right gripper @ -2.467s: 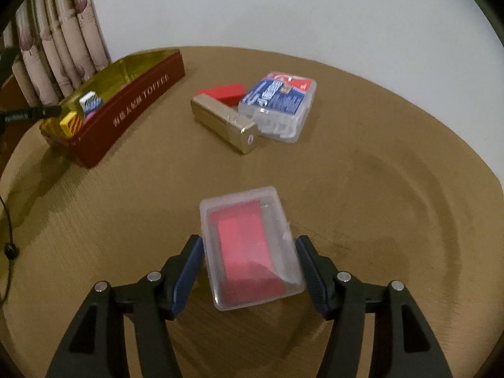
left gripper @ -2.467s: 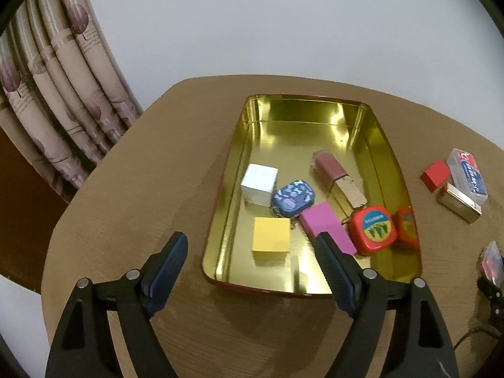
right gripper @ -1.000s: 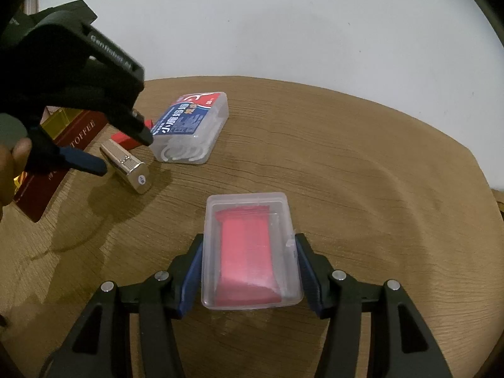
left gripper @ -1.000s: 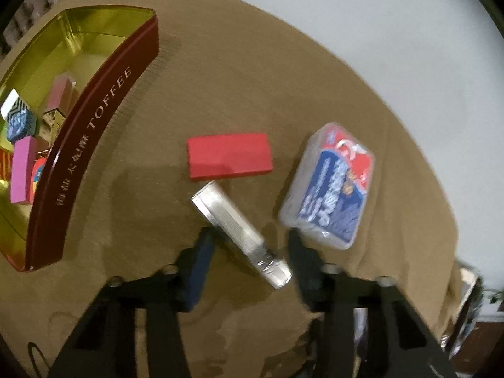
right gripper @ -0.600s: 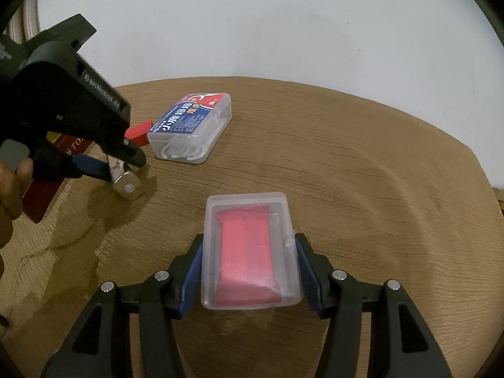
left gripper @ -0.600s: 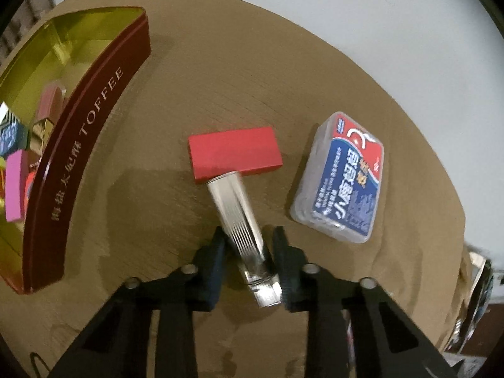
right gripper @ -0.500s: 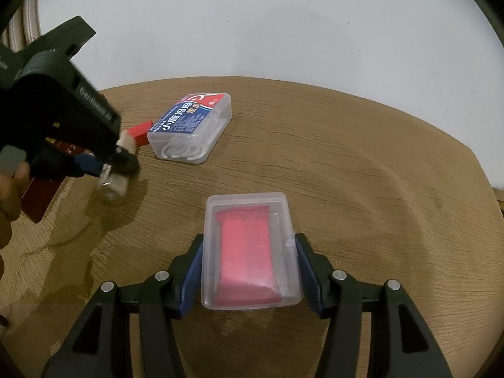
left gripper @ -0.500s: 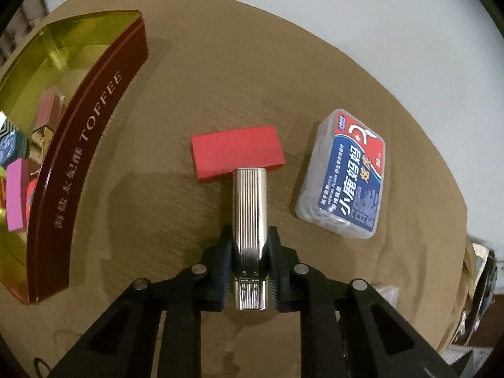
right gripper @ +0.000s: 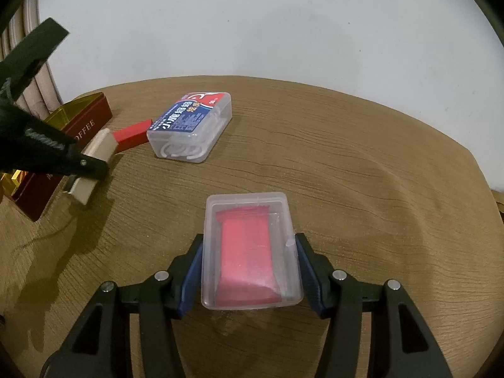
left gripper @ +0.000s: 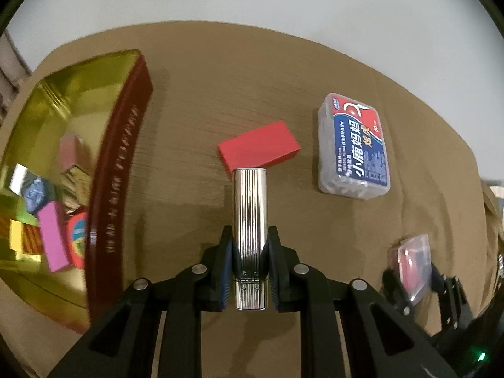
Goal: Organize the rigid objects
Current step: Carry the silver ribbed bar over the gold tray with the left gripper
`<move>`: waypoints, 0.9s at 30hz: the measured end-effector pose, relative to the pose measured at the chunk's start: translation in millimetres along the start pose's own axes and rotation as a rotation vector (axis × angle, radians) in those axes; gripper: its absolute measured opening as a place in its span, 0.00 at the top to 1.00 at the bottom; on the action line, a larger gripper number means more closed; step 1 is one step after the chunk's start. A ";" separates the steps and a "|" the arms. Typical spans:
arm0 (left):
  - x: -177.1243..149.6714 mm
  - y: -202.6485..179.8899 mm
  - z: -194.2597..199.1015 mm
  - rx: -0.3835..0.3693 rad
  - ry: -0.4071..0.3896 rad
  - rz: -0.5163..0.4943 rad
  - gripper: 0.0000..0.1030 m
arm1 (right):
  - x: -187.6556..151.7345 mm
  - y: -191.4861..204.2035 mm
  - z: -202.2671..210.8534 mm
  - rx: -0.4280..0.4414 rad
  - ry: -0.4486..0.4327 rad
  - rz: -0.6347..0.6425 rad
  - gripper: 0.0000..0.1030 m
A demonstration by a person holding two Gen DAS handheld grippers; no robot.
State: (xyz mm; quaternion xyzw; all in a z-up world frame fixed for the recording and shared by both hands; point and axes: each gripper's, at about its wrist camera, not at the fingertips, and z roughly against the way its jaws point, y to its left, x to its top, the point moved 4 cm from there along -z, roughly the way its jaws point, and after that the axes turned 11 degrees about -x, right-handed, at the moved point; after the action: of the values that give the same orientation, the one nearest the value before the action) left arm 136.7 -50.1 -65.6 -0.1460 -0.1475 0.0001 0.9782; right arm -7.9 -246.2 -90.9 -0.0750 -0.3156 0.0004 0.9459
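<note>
Over on the left, the toffee tin (left gripper: pixel 119 145) is sitting open on the round wooden surface (left gripper: pixel 220 72), already collecting small things: a pink block (left gripper: pixel 52 236), a red round tape measure (left gripper: pixel 77 236), a blue patterned piece. Just right of it, the left hand-held gripper (left gripper: pixel 249 252) is pinching the ribbed silver lighter (left gripper: pixel 249 220) by its lower half, fingers closed tight on its long sides so it points straight ahead, probably for carrying into the tin. Beyond its tip, the red block (left gripper: pixel 258 149) is lying flat, and further right the dental floss pick box (left gripper: pixel 352 148) is resting on the surface. At the far right, the right hand-held gripper (right gripper: pixel 250 271) is hugging the clear plastic box with the red packet (right gripper: pixel 250 252), fingers pressed against both sides, the box apparently resting on the surface.

Compared with a second ago, the lighter is no longer lying askew between open fingers; it is clamped and looks raised. The right side is unchanged.
</note>
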 end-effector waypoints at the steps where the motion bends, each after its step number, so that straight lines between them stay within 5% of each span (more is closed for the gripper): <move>1: -2.0 -0.6 4.5 0.004 -0.002 -0.012 0.83 | -0.6 0.7 -0.3 -0.002 0.000 0.001 0.45; 13: 4.1 16.4 66.5 0.013 -0.071 -0.076 0.83 | 3.7 1.8 -7.6 -0.012 0.000 0.003 0.47; 27: 31.4 126.8 98.1 0.172 -0.134 -0.010 0.83 | 3.4 -0.7 -7.0 -0.012 -0.002 0.006 0.47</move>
State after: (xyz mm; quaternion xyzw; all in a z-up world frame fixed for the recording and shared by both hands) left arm 143.9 100.7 -3.1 -0.0606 -0.2126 0.0178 0.9751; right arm -1.1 -247.7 -94.3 -0.0817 -0.3161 0.0013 0.9452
